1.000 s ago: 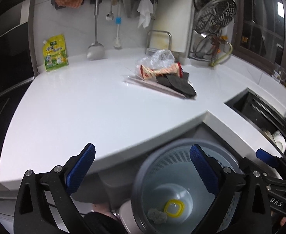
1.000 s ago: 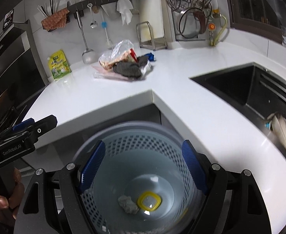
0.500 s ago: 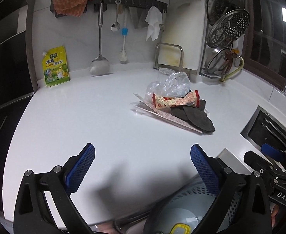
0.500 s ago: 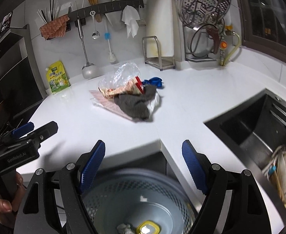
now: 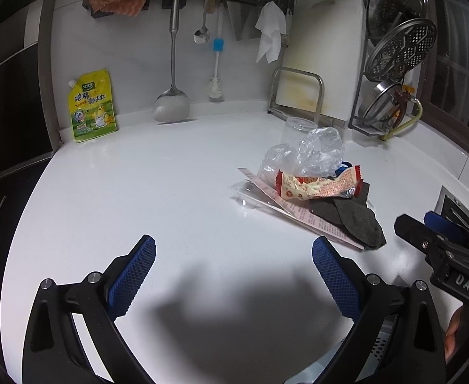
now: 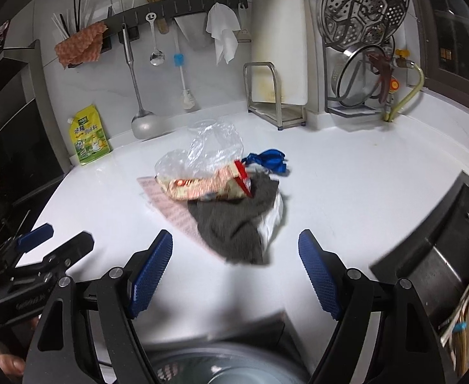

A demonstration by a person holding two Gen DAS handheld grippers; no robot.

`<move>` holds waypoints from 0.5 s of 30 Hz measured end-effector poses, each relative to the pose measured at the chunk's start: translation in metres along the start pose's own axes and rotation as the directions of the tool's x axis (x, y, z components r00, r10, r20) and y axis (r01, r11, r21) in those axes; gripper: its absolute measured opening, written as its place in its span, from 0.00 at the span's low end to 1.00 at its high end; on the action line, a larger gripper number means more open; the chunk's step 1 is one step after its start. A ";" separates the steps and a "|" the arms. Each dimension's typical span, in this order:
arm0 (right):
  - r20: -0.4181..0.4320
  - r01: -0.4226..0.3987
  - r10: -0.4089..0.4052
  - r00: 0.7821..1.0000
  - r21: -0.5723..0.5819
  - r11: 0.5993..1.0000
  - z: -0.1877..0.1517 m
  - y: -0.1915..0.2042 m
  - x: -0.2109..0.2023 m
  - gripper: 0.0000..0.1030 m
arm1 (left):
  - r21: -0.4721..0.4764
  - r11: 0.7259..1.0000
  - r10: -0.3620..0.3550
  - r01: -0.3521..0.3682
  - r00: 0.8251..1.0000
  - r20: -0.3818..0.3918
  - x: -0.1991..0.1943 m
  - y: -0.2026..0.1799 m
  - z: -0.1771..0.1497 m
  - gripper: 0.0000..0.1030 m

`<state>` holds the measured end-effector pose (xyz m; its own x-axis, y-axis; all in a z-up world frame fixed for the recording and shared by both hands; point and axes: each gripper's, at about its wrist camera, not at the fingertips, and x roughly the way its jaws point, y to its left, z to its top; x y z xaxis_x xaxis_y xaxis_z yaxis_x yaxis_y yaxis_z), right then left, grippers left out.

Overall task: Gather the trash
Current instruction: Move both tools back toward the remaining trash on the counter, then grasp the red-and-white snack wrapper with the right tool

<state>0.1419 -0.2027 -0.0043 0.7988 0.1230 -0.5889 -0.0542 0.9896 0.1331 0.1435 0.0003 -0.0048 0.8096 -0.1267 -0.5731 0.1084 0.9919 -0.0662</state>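
Your white stone countertop [image 5: 138,192] carries one heap of rubbish near its inner corner, with the grey perforated bin [image 6: 221,364] below that corner's edge, nearest you. In the heap you have one dark grey cloth [image 6: 231,224] at the front, one pink printed paper sheet [image 5: 327,224] beneath it, one crumpled clear plastic bag [image 5: 317,153] behind, one red-and-cream snack wrapper [image 5: 317,185] across the middle, and one blue scrap [image 6: 269,160] on the far side. Your left gripper [image 5: 234,275] and right gripper [image 6: 234,262] both stand spread wide and empty, short of the heap. Likely trouble: the cloth overlaps paper and wrapper, so pinching it may drag loose pieces off the counter edge; the thin paper lies flat and may slip your pads; the light bag could spring free over the bin.
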 end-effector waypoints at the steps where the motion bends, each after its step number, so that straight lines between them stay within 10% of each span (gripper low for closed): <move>1: -0.001 0.002 -0.002 1.000 -0.004 1.000 0.003 0.000 0.004 0.75 | 0.001 1.000 0.002 -0.002 1.000 -0.001 0.003 0.000 0.001 0.94; 15: -0.068 -0.001 -0.003 0.998 -0.055 0.998 0.035 0.009 0.076 0.75 | -0.012 1.000 0.010 -0.010 0.999 -0.040 0.035 0.003 0.010 0.94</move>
<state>0.2231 -0.1867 -0.0195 0.7562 0.1250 -0.6423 -0.0878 0.9921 0.0897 0.1777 -0.0014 -0.0171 0.7871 -0.1168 -0.6056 0.0932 0.9932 -0.0704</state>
